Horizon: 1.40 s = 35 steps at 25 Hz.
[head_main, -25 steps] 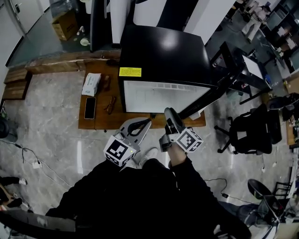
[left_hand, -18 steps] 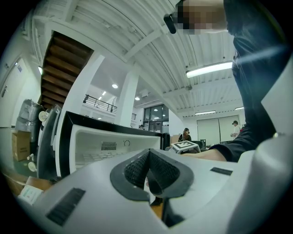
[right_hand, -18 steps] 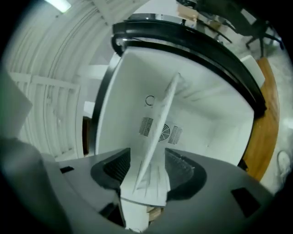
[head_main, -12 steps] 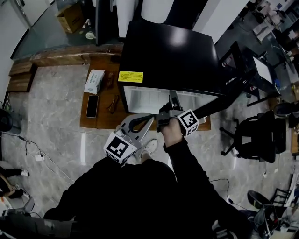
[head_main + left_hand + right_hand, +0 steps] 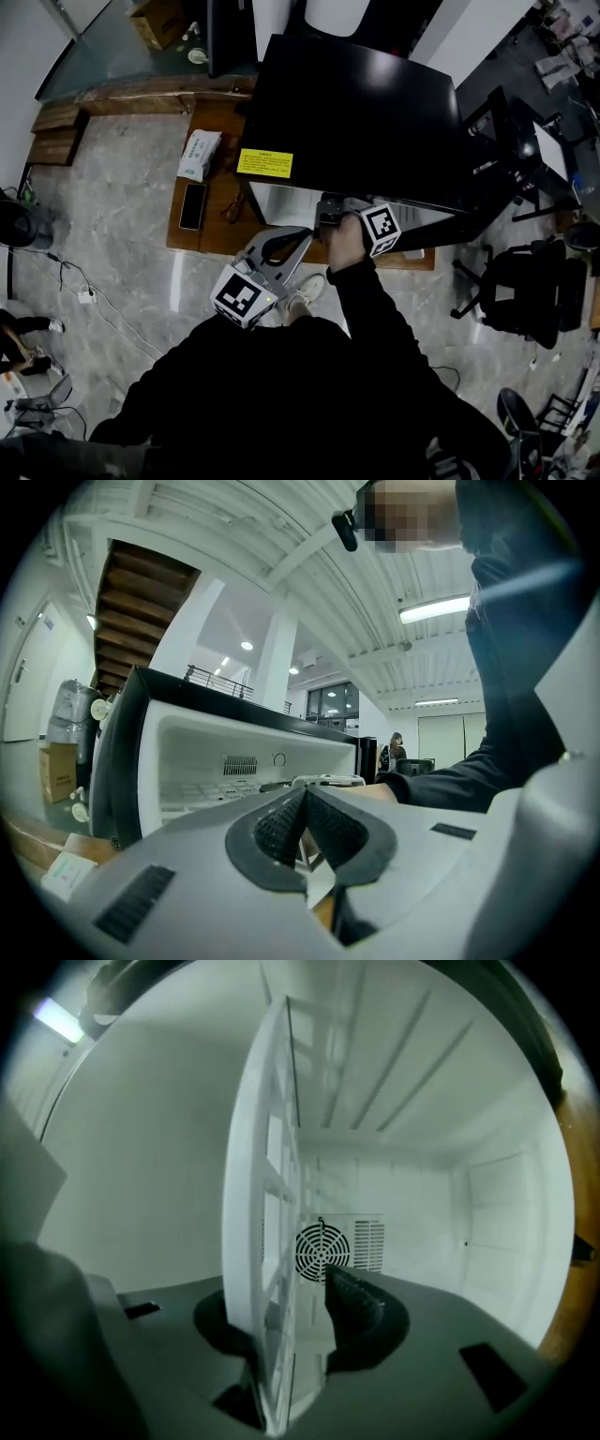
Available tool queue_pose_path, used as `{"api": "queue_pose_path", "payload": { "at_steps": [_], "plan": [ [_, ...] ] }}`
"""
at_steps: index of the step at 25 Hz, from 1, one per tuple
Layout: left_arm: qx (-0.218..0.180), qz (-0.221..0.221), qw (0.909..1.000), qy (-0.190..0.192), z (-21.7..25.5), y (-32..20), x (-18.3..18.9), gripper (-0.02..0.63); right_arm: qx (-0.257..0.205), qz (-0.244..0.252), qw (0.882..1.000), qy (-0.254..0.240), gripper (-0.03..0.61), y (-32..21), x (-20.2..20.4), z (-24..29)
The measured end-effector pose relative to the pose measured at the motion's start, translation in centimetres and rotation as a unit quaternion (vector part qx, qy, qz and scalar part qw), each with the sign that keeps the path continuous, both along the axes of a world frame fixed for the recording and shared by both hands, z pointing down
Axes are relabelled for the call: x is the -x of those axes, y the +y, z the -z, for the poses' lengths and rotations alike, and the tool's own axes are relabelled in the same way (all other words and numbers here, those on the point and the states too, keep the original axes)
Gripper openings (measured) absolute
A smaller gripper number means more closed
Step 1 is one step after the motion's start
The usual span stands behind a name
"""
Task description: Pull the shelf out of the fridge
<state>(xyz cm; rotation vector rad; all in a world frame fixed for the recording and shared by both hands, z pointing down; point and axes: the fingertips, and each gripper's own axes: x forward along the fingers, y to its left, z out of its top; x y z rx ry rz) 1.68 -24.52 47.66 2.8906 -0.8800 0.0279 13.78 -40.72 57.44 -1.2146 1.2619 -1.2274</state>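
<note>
The black fridge (image 5: 361,112) fills the middle of the head view. It sits on a low wooden platform (image 5: 206,234) over the pale marble floor (image 5: 112,225), with its white interior open toward the person. Inside, the right gripper view looks down the white cavity to a round fan grille (image 5: 321,1251) on the back wall. The shelf (image 5: 267,1222) is in the fridge, a white slatted panel seen edge-on, running from the camera toward that back wall. The right gripper (image 5: 328,210) reaches into the opening at the front edge with the shelf between its jaws. The jaws are closing. One ribbed pad (image 5: 361,1302) stands just clear of the shelf edge with a gap showing, and the other jaw is hidden behind the panel. The left gripper (image 5: 274,249) hangs back outside the fridge, in front of the platform. Its own view shows the two dark pads (image 5: 281,827) pressed together at the tips with nothing between them. To the left of the fridge, a tissue pack (image 5: 200,155) lies on the platform. Near it are a dark phone (image 5: 192,205) and a pair of glasses (image 5: 231,208). A yellow label (image 5: 264,163) is on the front corner of the fridge top.
</note>
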Motion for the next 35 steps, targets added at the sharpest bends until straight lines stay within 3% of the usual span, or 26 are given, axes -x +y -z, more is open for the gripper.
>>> {"api": "queue_pose_path", "payload": {
  "at_steps": [4, 12, 18, 35],
  "plan": [
    [0.008, 0.007, 0.9999, 0.001, -0.3, -0.5, 0.0, 0.006, -0.015, -0.018, 1.0, -0.015, 0.035, -0.2, -0.3, 0.7],
    [-0.003, 0.012, 0.9999, -0.001, 0.3, -0.2, 0.6, 0.006, -0.002, -0.02, 1.0, -0.008, 0.029, 0.2, -0.1, 1.2],
    [0.009, 0.016, 0.9998, 0.002, 0.8, 1.4, 1.6, 0.006, 0.001, -0.017, 1.0, -0.008, 0.029, 2.0, 0.3, 1.3],
    [-0.026, -0.024, 0.9992, 0.015, 2.4, 9.2, 2.9, 0.006, -0.016, -0.009, 1.0, -0.005, 0.031, 11.9, 1.6, 1.5]
  ]
}}
